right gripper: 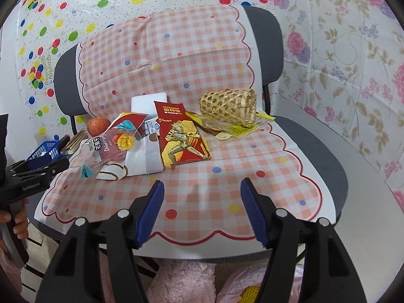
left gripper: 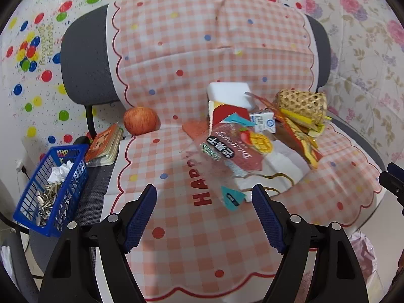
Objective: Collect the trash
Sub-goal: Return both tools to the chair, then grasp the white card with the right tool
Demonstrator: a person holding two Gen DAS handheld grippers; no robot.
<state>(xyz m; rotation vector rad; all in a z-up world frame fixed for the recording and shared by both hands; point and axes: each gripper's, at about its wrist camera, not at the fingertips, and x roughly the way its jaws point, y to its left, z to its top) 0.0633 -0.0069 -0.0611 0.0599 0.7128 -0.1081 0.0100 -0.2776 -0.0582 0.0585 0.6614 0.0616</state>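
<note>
Two grippers hover over a grey office chair [right gripper: 313, 151] draped in a pink-and-white checked plastic cloth [right gripper: 192, 176]. The left gripper [left gripper: 204, 210] has its ribbed blue pads spread wide, empty, just short of a clear crinkled mango snack wrapper [left gripper: 237, 149]. That wrapper leans on a white paper bag [right gripper: 145, 155] mid-seat. The right gripper [right gripper: 202, 208] is likewise spread and empty above the seat's front edge. Beside the bag lies a flat red-and-gold card packet [right gripper: 183, 136]; behind it rests a woven bamboo basket [right gripper: 229, 106], tipped on its side. A blue plastic mesh bin [left gripper: 50, 189] at the seat's left holds crumpled paper and seed husks.
</note>
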